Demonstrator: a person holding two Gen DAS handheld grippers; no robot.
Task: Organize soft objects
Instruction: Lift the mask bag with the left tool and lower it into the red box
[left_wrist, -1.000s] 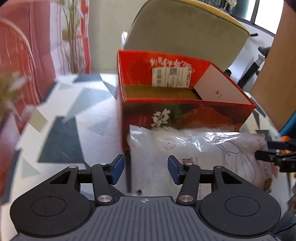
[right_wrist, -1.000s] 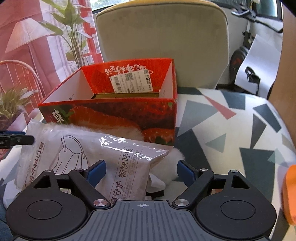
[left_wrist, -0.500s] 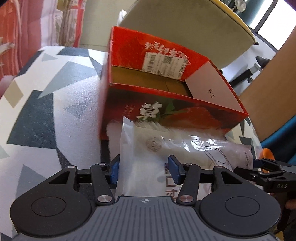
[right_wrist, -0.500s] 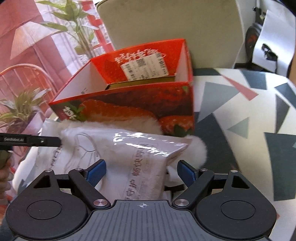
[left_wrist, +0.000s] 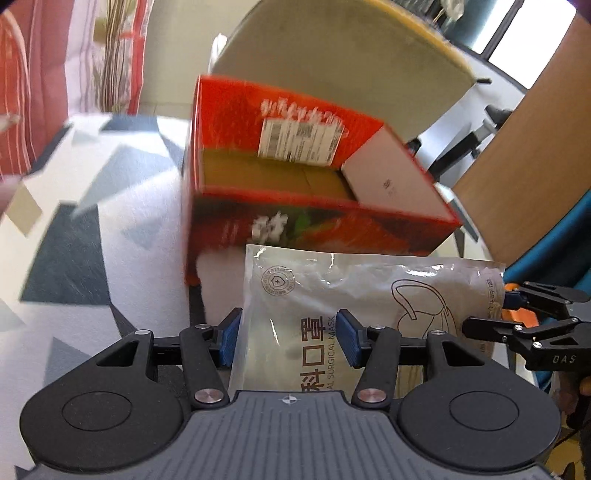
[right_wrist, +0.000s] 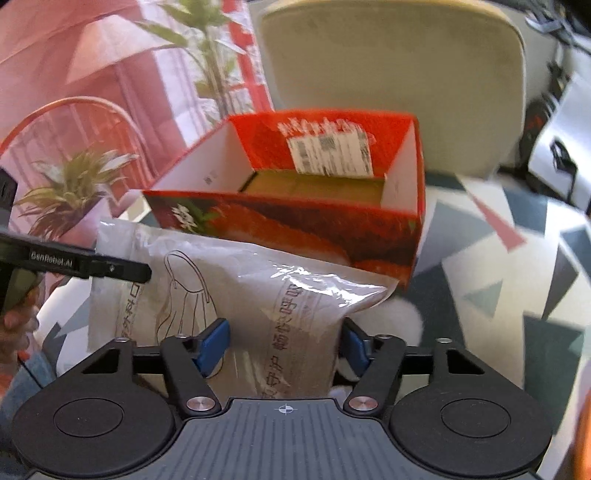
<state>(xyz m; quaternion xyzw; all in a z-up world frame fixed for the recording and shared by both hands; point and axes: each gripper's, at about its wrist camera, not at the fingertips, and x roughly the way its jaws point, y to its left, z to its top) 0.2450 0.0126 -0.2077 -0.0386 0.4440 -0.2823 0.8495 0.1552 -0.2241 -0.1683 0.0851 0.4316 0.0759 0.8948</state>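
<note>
We see a flat, glossy plastic pack of surgical masks (left_wrist: 369, 295), crinkled and reflective, printed with a line drawing of a mask and dark characters, held just in front of the red cardboard box (left_wrist: 295, 184), which serves as our landmark. The box is open-topped, with a strawberry print on its near wall, a white barcode label (right_wrist: 328, 153) on the inside of its far wall and a plain brown floor. Under the pack, against the foot of the box, lies something white and fluffy (right_wrist: 402, 314); most of it is hidden by the pack, so we cannot tell what it is. Box and pack sit over a cloth (left_wrist: 74, 240) patterned with grey and dark triangles, and behind the box stands a beige upholstered chair back (right_wrist: 388, 74). Both views are blurred around the box, and its printed lettering is hard to read. The left gripper (left_wrist: 288, 338) has the pack's left end between its blue pads (left_wrist: 228, 338), which press on it at a middling opening. The right gripper (right_wrist: 282, 345) is closing on the pack's right end, the plastic bunched between its fingers and touching both pads (right_wrist: 212, 345).
</note>
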